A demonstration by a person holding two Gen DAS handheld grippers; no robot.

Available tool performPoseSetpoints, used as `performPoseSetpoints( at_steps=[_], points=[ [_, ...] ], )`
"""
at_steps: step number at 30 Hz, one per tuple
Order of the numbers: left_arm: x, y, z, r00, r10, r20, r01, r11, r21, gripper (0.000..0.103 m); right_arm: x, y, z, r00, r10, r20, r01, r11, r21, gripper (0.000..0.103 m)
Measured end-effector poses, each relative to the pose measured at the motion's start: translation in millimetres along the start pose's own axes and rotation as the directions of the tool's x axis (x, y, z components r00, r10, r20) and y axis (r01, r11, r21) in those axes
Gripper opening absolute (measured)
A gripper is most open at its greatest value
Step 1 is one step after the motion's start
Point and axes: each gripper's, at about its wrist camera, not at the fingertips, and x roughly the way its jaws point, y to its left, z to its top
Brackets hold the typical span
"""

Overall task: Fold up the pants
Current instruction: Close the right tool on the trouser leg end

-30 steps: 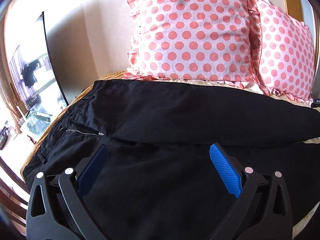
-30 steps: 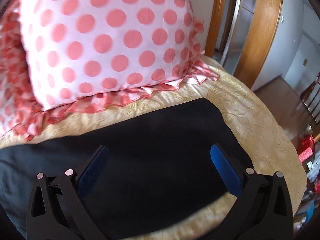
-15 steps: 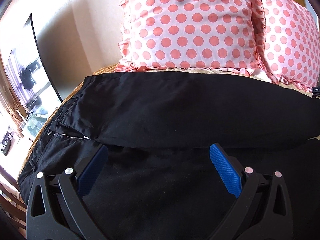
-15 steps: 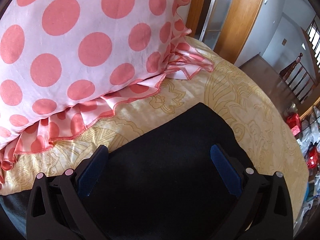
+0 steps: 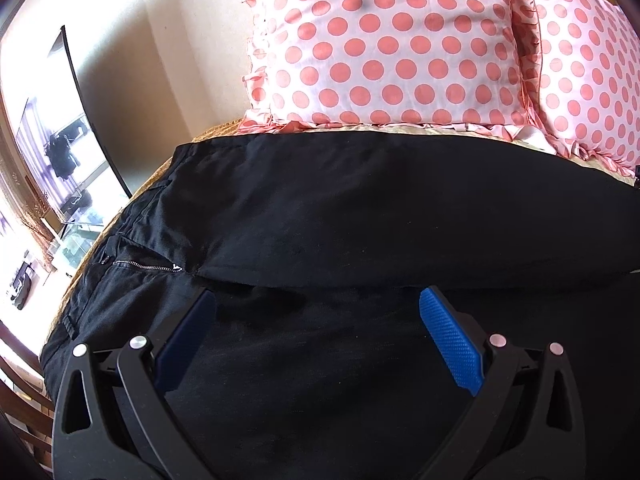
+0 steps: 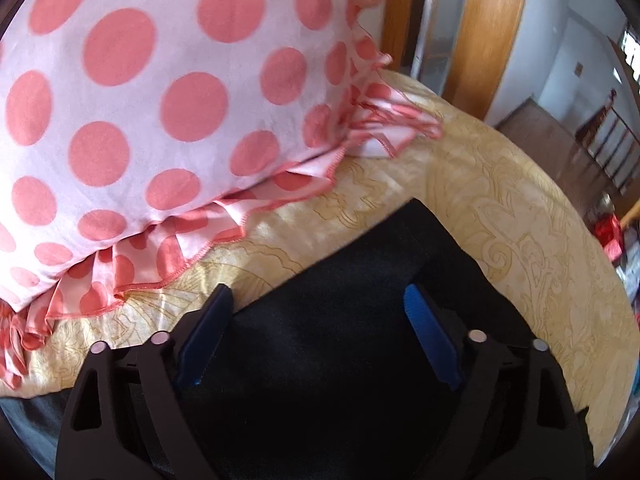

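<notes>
Black pants (image 5: 360, 216) lie flat across the bed, waist and zipper (image 5: 144, 267) at the left, the two legs side by side running right. My left gripper (image 5: 318, 312) is open and empty, low over the near leg just right of the zipper. In the right wrist view the far leg's hem end (image 6: 404, 256) lies on the yellow bedspread (image 6: 520, 224). My right gripper (image 6: 318, 308) is open and empty, low over that leg end, its left finger (image 6: 208, 324) at the cloth's far edge.
Two pink polka-dot pillows (image 5: 384, 48) (image 5: 588, 64) stand along the headboard side just beyond the pants; one fills the right wrist view's upper left (image 6: 140, 100). A dark TV (image 5: 52, 152) stands left of the bed. A wooden door frame (image 6: 492, 36) is right.
The right gripper has moved along the leg to its hem end and dropped closer to the cloth, jaws narrowing slightly. The left gripper shifted a little above the near leg, staying open.
</notes>
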Motion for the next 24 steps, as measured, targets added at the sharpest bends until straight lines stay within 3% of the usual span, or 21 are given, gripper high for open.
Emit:
performPoseSetpoints(
  at_steps=[1,2,3,5,10,13,20,24],
  points=[
    [1,0,0,1.000,0.002,-0.004,-0.002,1.000,-0.001,0.101,2,0,2,1.000,0.004,0.006,-0.004,1.000,-0.013,0.067],
    [2,0,-1,1.000,0.005,-0.007,-0.005,1.000,-0.002,0.101,-2,2,0,1.000,0.010,0.017,-0.009,1.000,-0.030,0.045],
    [2,0,-1,1.000,0.007,-0.009,-0.007,1.000,-0.002,0.101,-4,1,1,1.000,-0.006,0.025,0.007,0.999,-0.035,0.033],
    [3,0,-2,1.000,0.014,-0.015,-0.014,1.000,-0.001,0.101,-9,-4,0,0.999,0.003,0.032,-0.002,1.000,-0.022,0.020],
    [2,3,-4,1.000,0.019,-0.019,-0.019,1.000,-0.011,0.101,-12,-23,-4,0.992,0.125,0.036,-0.126,0.991,0.044,0.007],
    [-2,8,-6,1.000,0.020,-0.019,-0.020,0.999,-0.025,0.101,-21,-35,-10,0.979,0.200,0.050,-0.203,0.976,0.080,0.005],
    [-14,33,-7,0.999,-0.048,0.002,0.048,0.994,-0.101,0.101,-66,-76,-49,0.915,0.385,0.116,-0.399,0.907,0.134,0.005],
    [-23,46,1,0.999,-0.026,0.040,0.029,0.995,-0.098,0.101,-95,-100,-84,0.877,0.459,0.143,-0.477,0.868,0.138,0.005]
  ],
)
